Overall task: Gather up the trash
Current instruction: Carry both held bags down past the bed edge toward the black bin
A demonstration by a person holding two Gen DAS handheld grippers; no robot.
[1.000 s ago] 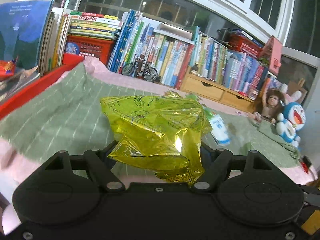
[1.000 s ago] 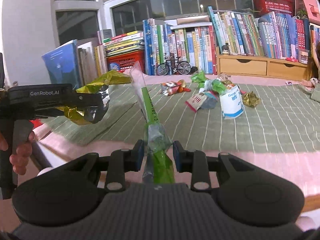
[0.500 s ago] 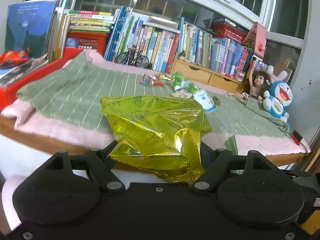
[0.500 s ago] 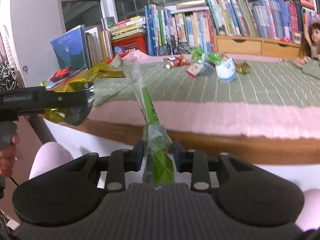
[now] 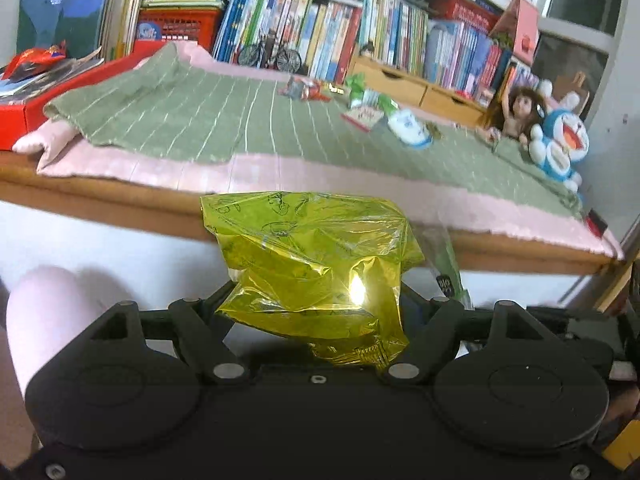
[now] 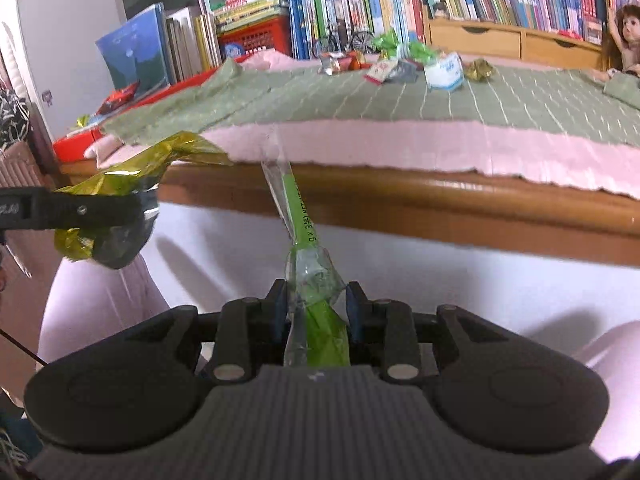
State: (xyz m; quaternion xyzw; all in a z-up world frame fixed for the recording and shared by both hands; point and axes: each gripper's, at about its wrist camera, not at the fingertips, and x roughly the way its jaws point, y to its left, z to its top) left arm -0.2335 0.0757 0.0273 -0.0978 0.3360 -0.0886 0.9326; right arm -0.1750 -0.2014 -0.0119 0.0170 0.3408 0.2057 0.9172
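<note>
We hold gold wrapper (image 5: 316, 264) in left gripper (image 5: 316, 312), green wrapper (image 6: 316, 304) in right gripper (image 6: 316, 312), long axis forward. Both off table (image 6: 400, 200) edge; remaining trash (image 6: 400, 64) far ahead, nearer right.

left gripper (image 5: 316, 312): withdrawn from above bed (image 5: 360, 176) to below its edge
right gripper (image 6: 316, 312): likewise, off the bed

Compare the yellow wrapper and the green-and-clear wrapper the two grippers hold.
The yellow foil wrapper is broad, crumpled and shiny; the green-and-clear wrapper is narrow and long, with clear film.
The yellow foil wrapper bulges in widely spread jaws of the left hand-held gripper; the green-and-clear wrapper stands up from nearly closed jaws of the right hand-held gripper.
Both are gripped, off the bed.
</note>
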